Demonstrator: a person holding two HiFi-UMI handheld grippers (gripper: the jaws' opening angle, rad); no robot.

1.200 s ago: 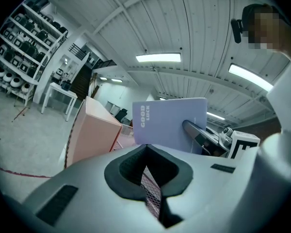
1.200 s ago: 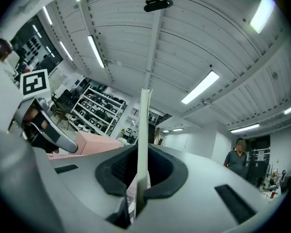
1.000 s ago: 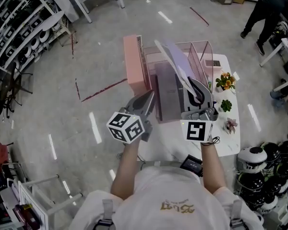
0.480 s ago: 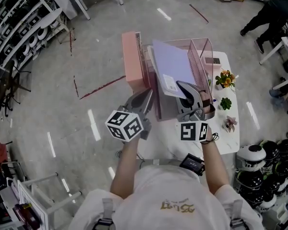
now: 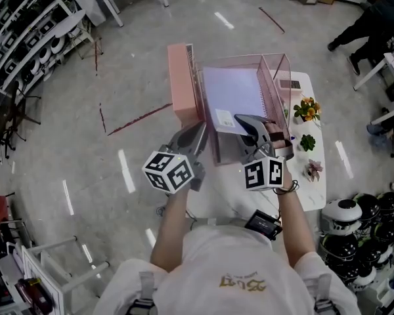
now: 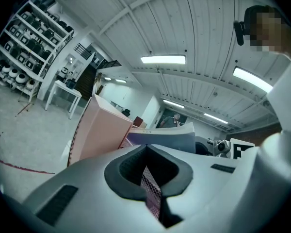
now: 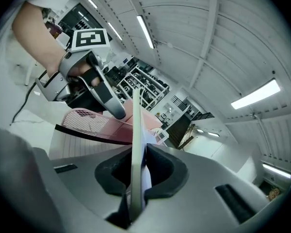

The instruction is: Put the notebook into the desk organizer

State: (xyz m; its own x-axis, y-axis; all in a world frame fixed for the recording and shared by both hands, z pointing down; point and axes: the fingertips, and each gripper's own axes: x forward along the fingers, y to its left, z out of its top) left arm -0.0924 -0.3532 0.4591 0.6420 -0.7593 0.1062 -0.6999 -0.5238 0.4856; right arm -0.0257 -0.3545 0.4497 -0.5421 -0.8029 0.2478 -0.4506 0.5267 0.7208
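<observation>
Left hand-held gripper (image 5: pixel 200 131) is clamped on the desk organizer (image 5: pixel 280 77) at its mesh front wall. Centre frame: notebook (image 5: pixel 233 94) tilted, partway into the wide middle bay; nothing else seen inside. Right hand-held gripper (image 5: pixel 249 125) pinches its near edge. Left to do: lower fully, release
</observation>
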